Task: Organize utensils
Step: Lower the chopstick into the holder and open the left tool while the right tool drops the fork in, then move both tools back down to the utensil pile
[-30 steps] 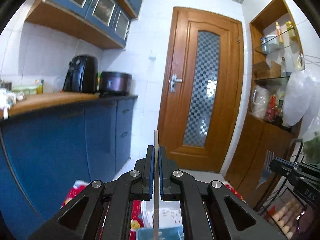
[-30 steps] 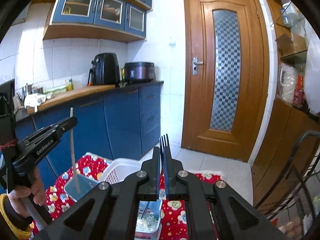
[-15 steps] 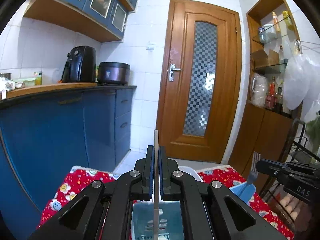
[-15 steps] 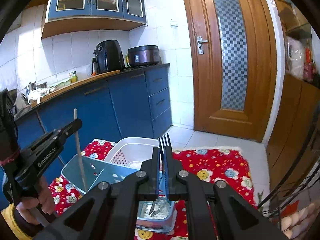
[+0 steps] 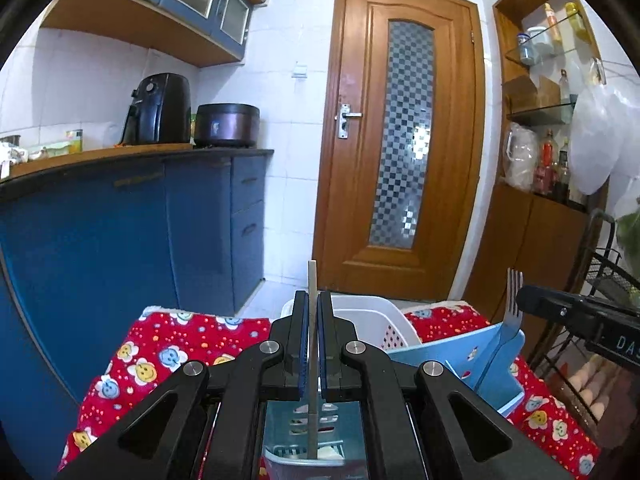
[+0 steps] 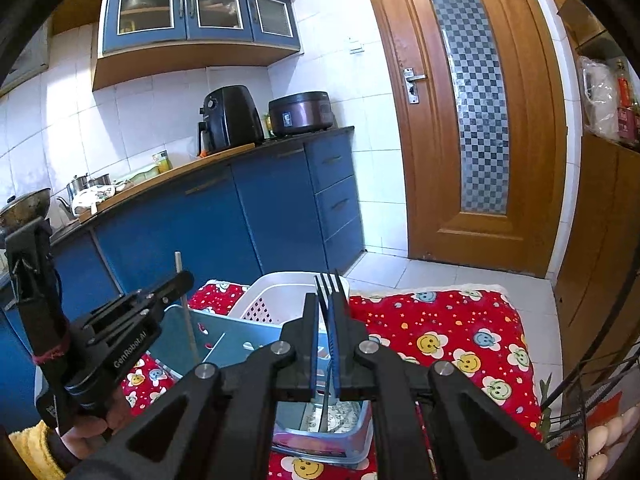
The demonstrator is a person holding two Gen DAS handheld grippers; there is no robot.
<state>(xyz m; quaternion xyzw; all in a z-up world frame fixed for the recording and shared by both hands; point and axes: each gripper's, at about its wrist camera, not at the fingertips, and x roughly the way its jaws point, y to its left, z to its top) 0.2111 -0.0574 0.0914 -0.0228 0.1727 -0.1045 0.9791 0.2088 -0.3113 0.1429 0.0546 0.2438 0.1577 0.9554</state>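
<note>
My left gripper (image 5: 313,300) is shut on a thin wooden chopstick (image 5: 312,280) that stands upright, its lower end down inside a light-blue utensil holder (image 5: 460,344). In the right wrist view that gripper (image 6: 183,280) and chopstick (image 6: 187,320) hang over the holder's left part (image 6: 224,332). My right gripper (image 6: 329,300) is shut on a metal fork (image 6: 329,280), tines up, handle reaching down into the holder. In the left wrist view the fork (image 5: 513,304) sticks up from the right gripper (image 5: 524,300) at the holder's right side.
A white perforated basket (image 6: 276,292) stands right behind the holder on a table under a red patterned cloth (image 6: 452,328). A wire rack with eggs (image 6: 600,436) is at the right. Blue cabinets (image 5: 100,248) run along the left, a wooden door (image 5: 400,140) ahead.
Both grippers have sunk toward the table with their utensils. The holder, basket and red cloth now fill more of the lower view, and the utensils' lower ends reach into the holder.
</note>
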